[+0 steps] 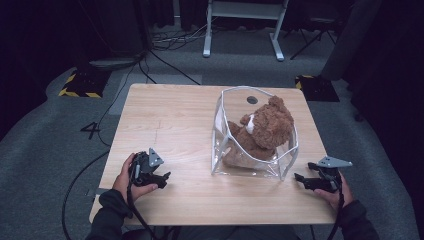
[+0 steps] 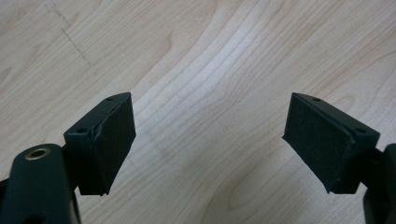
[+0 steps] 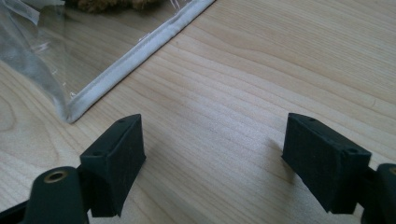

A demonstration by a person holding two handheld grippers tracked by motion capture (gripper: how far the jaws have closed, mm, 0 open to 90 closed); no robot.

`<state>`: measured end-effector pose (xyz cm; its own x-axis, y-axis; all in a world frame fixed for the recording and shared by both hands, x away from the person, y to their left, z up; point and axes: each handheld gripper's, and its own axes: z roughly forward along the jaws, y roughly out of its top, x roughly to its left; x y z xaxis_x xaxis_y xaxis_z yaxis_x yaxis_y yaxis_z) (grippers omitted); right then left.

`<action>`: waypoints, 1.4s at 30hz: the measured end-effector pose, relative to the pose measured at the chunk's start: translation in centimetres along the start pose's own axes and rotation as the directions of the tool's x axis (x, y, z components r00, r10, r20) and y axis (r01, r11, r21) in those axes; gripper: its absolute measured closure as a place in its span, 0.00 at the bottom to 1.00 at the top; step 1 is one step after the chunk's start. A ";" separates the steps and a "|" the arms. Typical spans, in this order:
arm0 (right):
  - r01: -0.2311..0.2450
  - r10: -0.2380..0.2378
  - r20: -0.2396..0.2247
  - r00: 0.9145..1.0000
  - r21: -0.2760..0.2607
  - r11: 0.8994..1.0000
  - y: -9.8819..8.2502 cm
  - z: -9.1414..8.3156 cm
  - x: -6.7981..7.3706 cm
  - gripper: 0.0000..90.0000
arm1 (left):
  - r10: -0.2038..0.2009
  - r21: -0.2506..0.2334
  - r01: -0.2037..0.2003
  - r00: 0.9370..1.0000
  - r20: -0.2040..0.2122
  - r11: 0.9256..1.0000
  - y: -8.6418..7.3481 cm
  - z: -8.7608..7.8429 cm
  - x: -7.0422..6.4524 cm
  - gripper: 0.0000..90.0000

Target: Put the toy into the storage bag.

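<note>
Wooden table [image 1: 175, 120]: bare grain between both jaw pairs.
Clear bag [image 1: 254, 150]: upright, open-topped, ahead and left of the right gripper [image 1: 305, 181] jaws, near but apart; upper part cut off in the right gripper view, white-edged corner [image 3: 74, 112] visible.
Teddy bear [image 1: 262, 131]: inside bag, lower body blurred by plastic.
Left gripper [image 1: 161, 178]: jaws spread, empty, well apart from bag.
Right gripper: jaws spread, empty
</note>
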<state>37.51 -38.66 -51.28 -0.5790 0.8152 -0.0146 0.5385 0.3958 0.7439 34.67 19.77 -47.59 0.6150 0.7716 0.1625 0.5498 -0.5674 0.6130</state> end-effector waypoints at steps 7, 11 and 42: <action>-0.001 0.001 0.000 1.000 0.000 1.000 0.0 0.0 0.0 0.23 | -0.029 -0.013 0.029 1.000 -0.005 0.999 -1.3 0.1 0.2 0.19; 0.000 0.000 0.000 1.000 0.000 1.000 0.0 0.0 0.0 0.23 | -0.038 -0.003 0.037 0.999 -0.018 0.999 -2.2 0.4 0.1 0.19; 0.005 -0.005 -0.004 1.000 0.002 1.000 0.0 -0.1 0.0 0.23 | -0.237 -0.080 0.241 0.970 0.058 0.967 -5.9 0.7 0.7 0.18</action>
<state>37.43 -38.67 -51.27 -0.5840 0.8116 -0.0159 0.5367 0.4007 0.7425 32.28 23.45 -51.60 0.4988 0.8661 -0.0325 0.6349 -0.3396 0.6940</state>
